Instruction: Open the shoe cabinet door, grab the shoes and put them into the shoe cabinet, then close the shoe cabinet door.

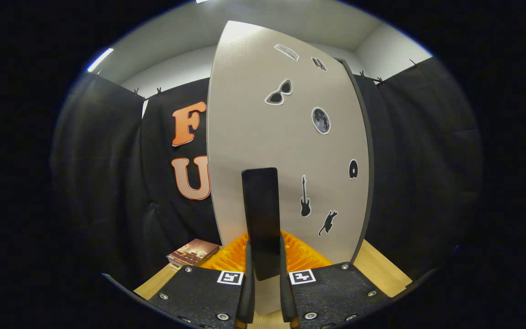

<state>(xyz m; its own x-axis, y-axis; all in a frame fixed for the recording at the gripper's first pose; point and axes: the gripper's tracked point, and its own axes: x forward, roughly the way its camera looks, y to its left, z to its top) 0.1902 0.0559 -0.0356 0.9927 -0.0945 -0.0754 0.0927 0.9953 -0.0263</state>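
Nearest the lens, my claw [263,274] stands with its two fingers [248,283] drawn in close on either side of a dark upright handle [261,219]; both appear to press its lower end, so I judge the grip closed on it, with only the handle's thickness keeping the fingers apart. That handle is fixed to the pale cabinet door [286,151], which rises just ahead of the fingers and carries small stickers: sunglasses [279,92], a moon [321,120], a guitar [305,197], a cat [328,222]. Behind the handle's foot, between the fingers and the door, lies something ribbed and orange [299,256]; whether it is a shoe I cannot tell. A wooden table [377,267] bears all this, and a small box [193,252] rests on it to the side, near the black cloth wall [107,183]. Risks, as I judge them: my hold sits low on the handle, so a pull off the hinge's arc could let the fingers slide off its end, and the door could drag against the orange thing.
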